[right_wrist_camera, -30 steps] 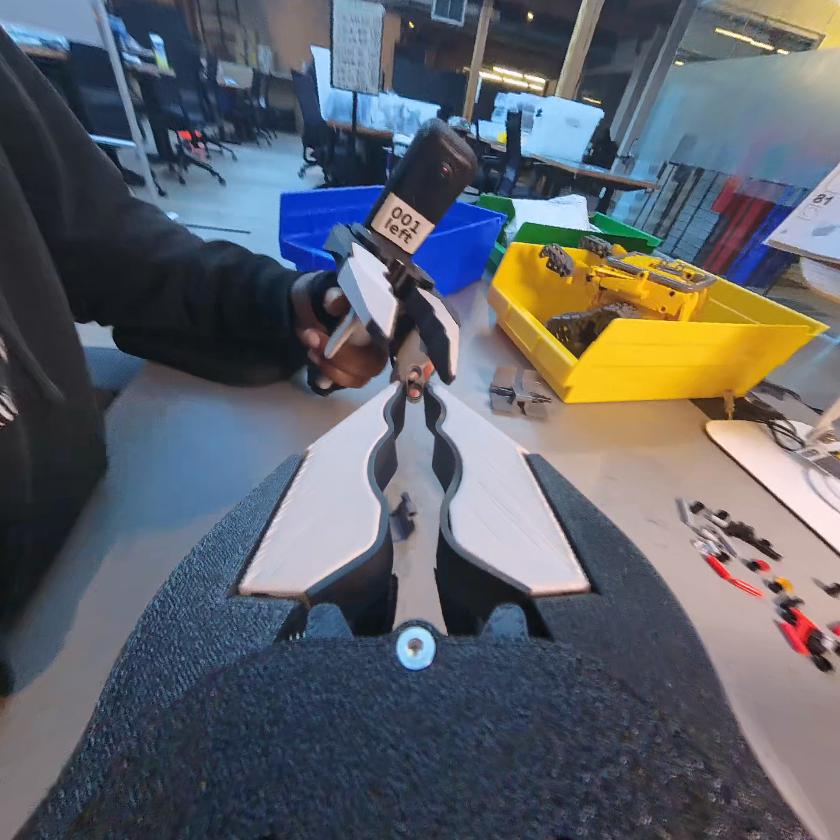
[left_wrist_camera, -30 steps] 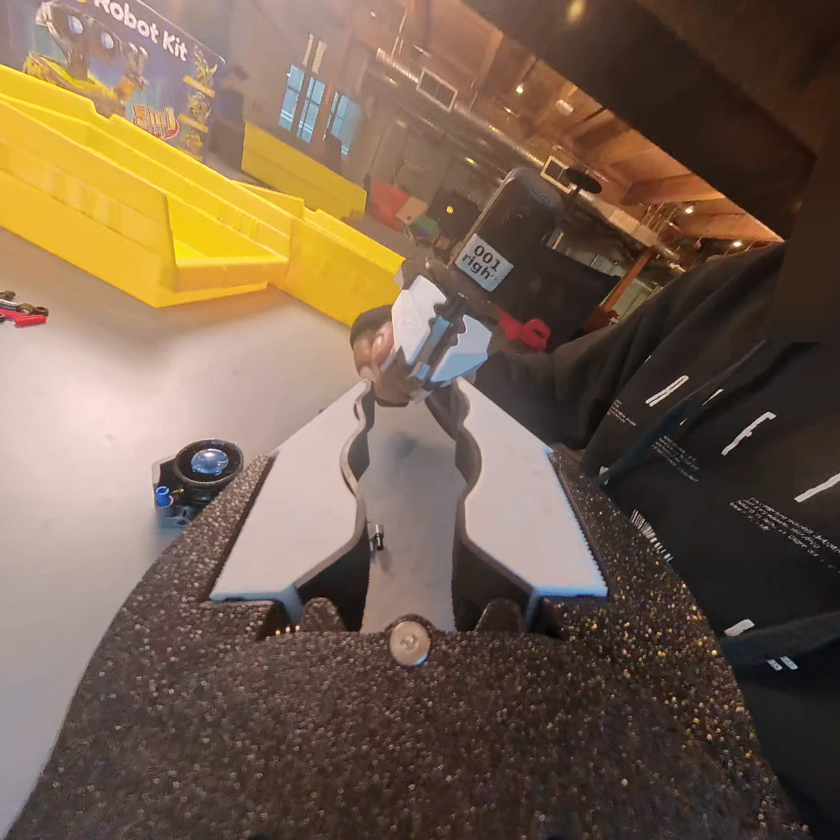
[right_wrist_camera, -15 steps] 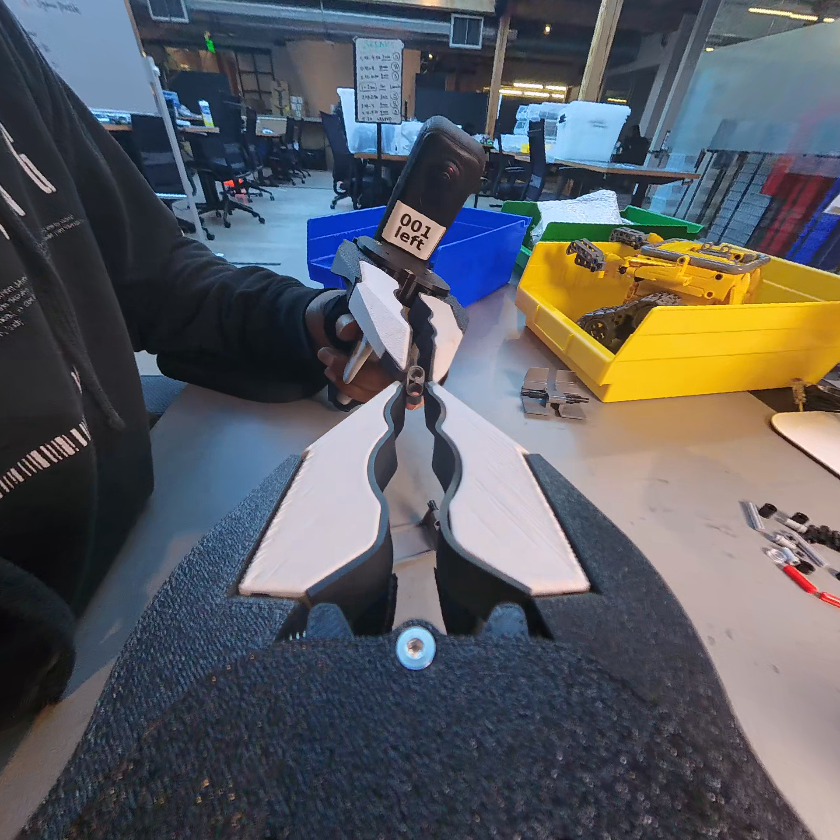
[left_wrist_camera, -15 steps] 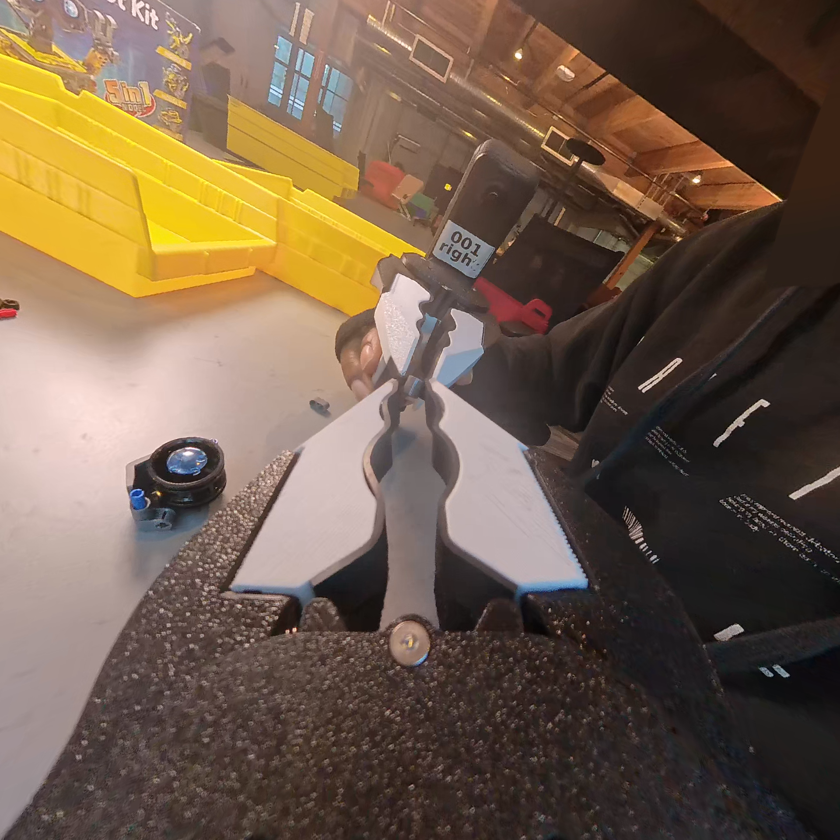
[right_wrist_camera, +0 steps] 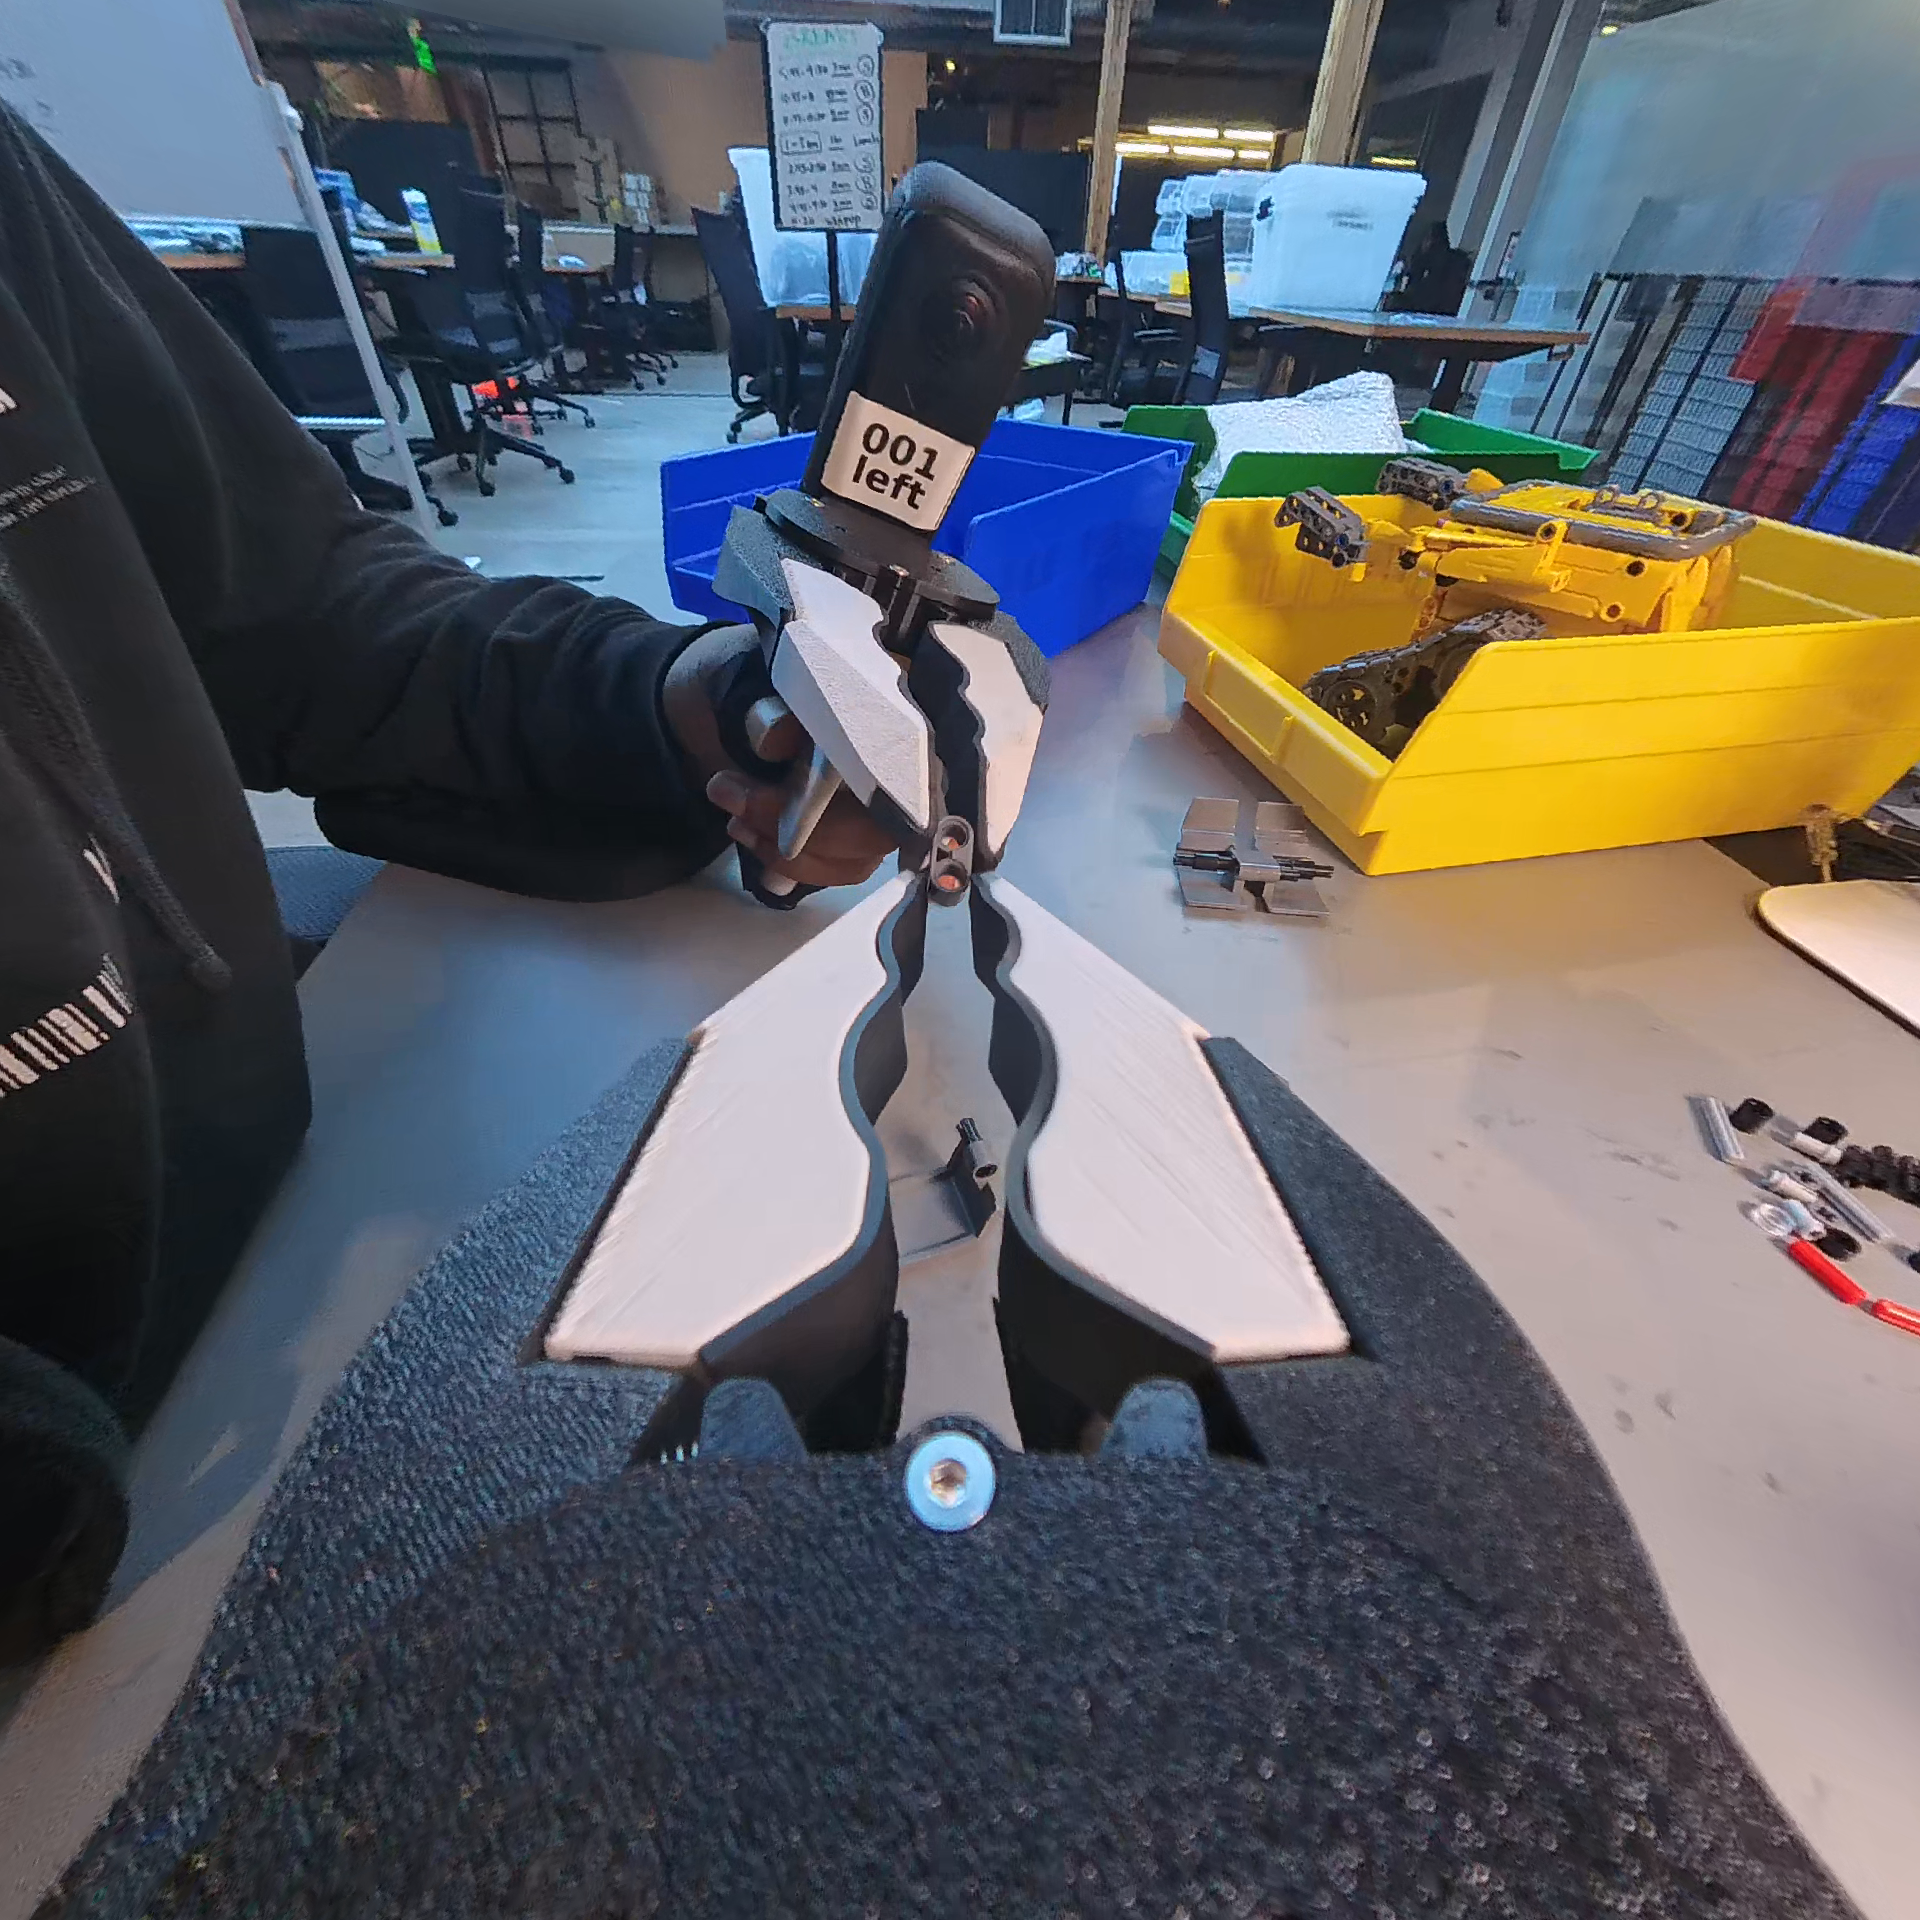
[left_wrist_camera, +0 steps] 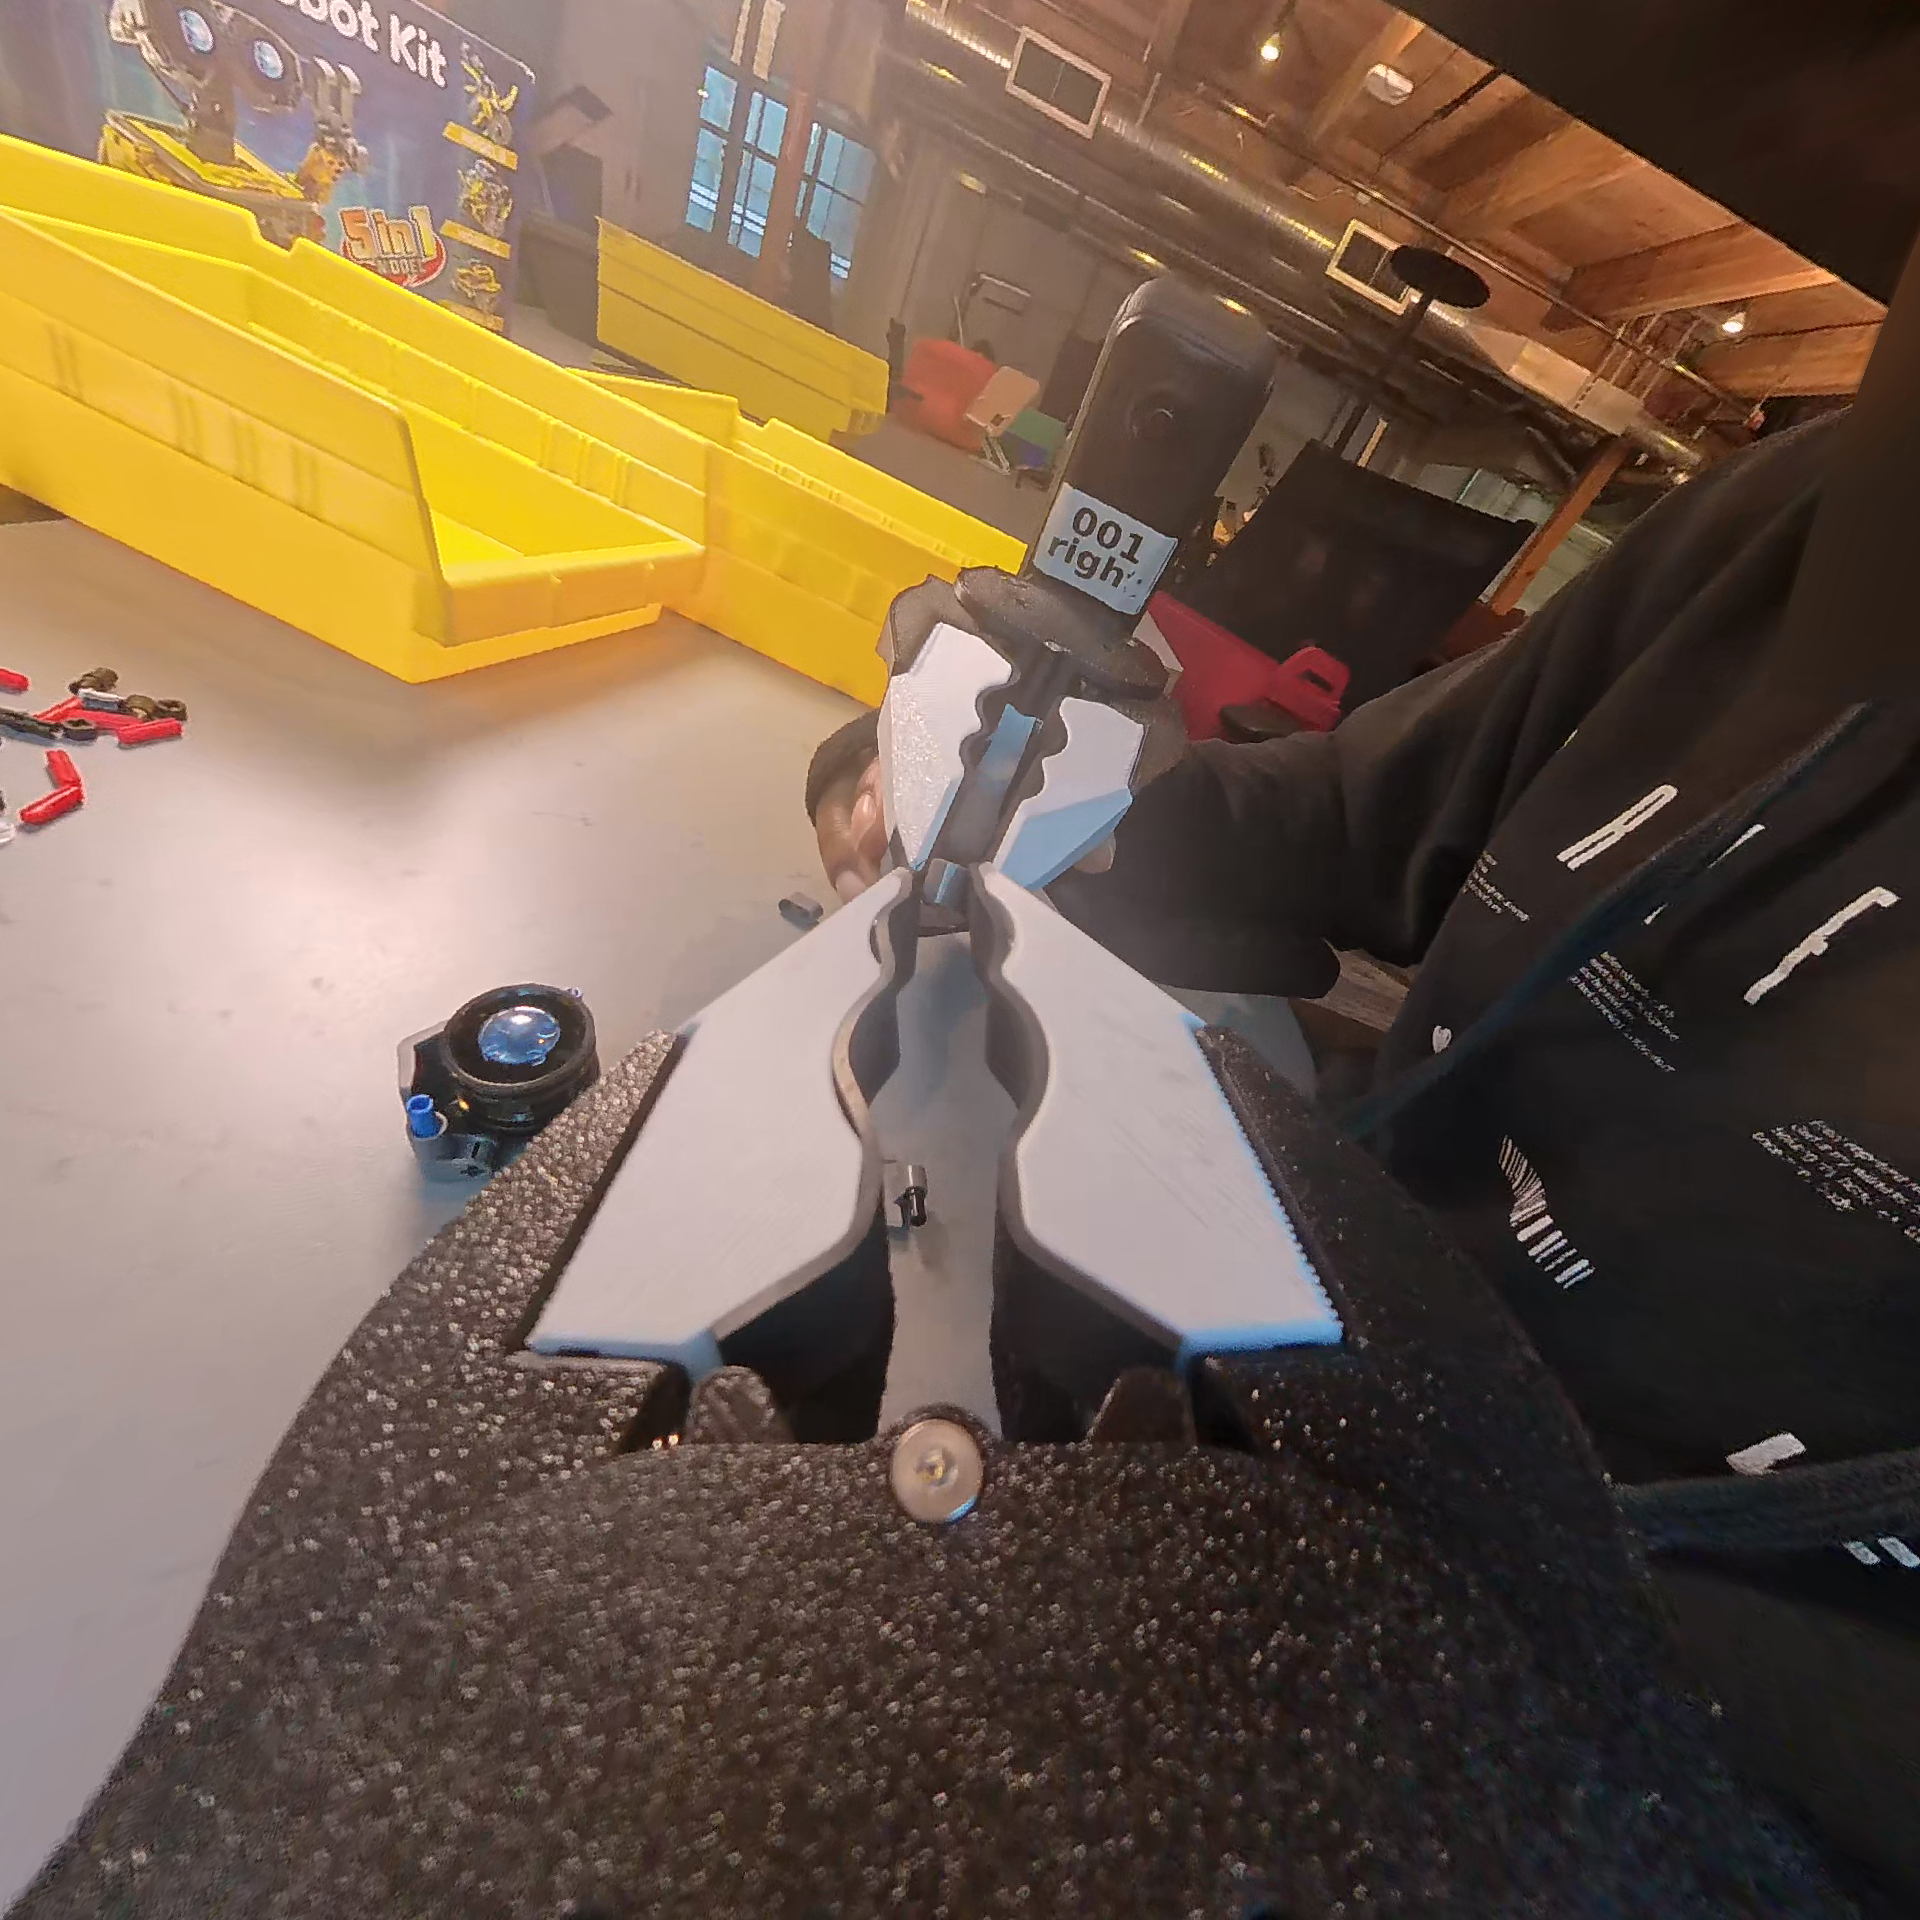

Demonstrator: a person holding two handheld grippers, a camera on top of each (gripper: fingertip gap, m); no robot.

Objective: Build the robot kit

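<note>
My two grippers face each other tip to tip above the grey table (right_wrist_camera: 1403,1039). A small grey connector piece with round holes (right_wrist_camera: 952,854) is pinched between them. My right gripper (right_wrist_camera: 948,891) is shut on its near end. My left gripper (left_wrist_camera: 941,881) is shut on the same piece (left_wrist_camera: 943,902), and in the right wrist view it (right_wrist_camera: 958,821) grips the far end. In the left wrist view the right gripper (left_wrist_camera: 954,860) points down at my tips. A hand in a black sleeve holds each gripper.
A black round part with a blue lens (left_wrist_camera: 509,1055) and a small black pin (left_wrist_camera: 907,1195) lie under the left gripper. Yellow bins (left_wrist_camera: 416,540) stand behind. A yellow bin with a tracked model (right_wrist_camera: 1507,665), a blue bin (right_wrist_camera: 1081,520), grey plates (right_wrist_camera: 1247,857) and loose small parts (right_wrist_camera: 1818,1184) lie to the right.
My left gripper was open a second ago and has shut on the piece that the right gripper holds. Both grippers have stayed tip to tip and shifted slightly.
</note>
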